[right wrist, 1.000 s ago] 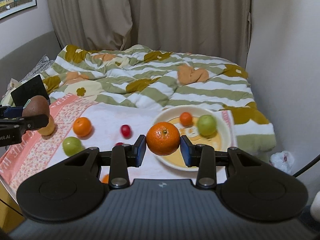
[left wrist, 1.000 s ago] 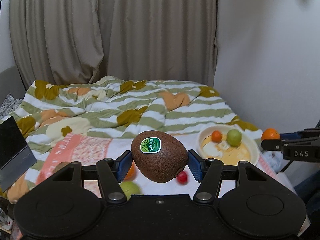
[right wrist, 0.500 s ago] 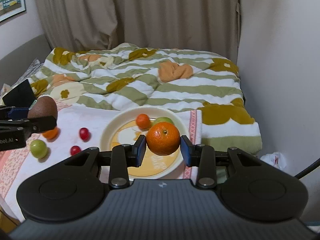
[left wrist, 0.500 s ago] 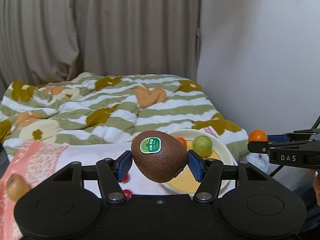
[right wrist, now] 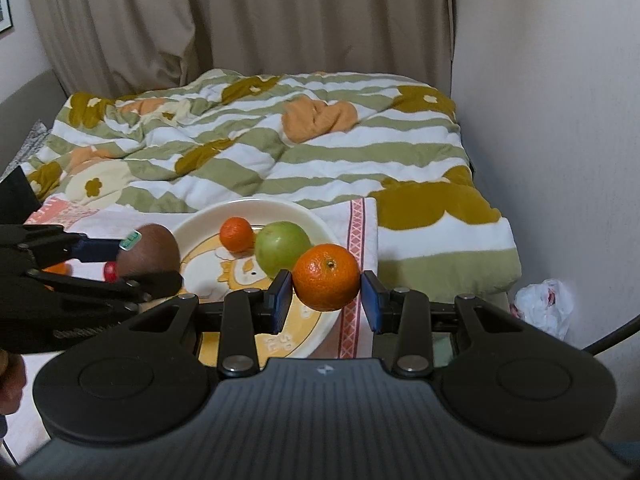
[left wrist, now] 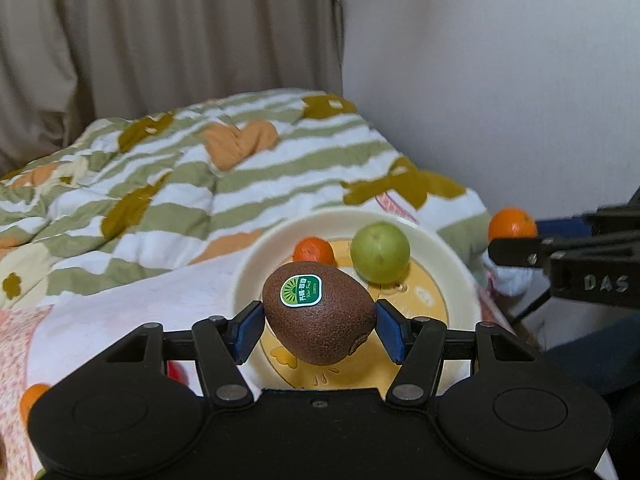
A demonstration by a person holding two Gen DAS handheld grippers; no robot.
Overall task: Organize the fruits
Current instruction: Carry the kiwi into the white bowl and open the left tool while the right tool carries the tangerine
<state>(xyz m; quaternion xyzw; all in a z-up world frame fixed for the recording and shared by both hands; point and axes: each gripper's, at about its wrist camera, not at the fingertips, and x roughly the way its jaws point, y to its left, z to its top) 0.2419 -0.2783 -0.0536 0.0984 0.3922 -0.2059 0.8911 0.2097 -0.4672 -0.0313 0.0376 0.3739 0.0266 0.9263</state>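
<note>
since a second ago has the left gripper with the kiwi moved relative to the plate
Yes. The left gripper has carried the kiwi rightward and over the plate.

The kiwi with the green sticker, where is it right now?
The kiwi is clamped in the left tongs, held over the near-left part of the cream plate, in front of the small tangerine and green fruit.

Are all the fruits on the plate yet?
Not yet. A small orange and a green fruit already sit on the plate. The left gripper holds a kiwi, the right gripper a big orange. A red fruit waits on the cloth.
</note>
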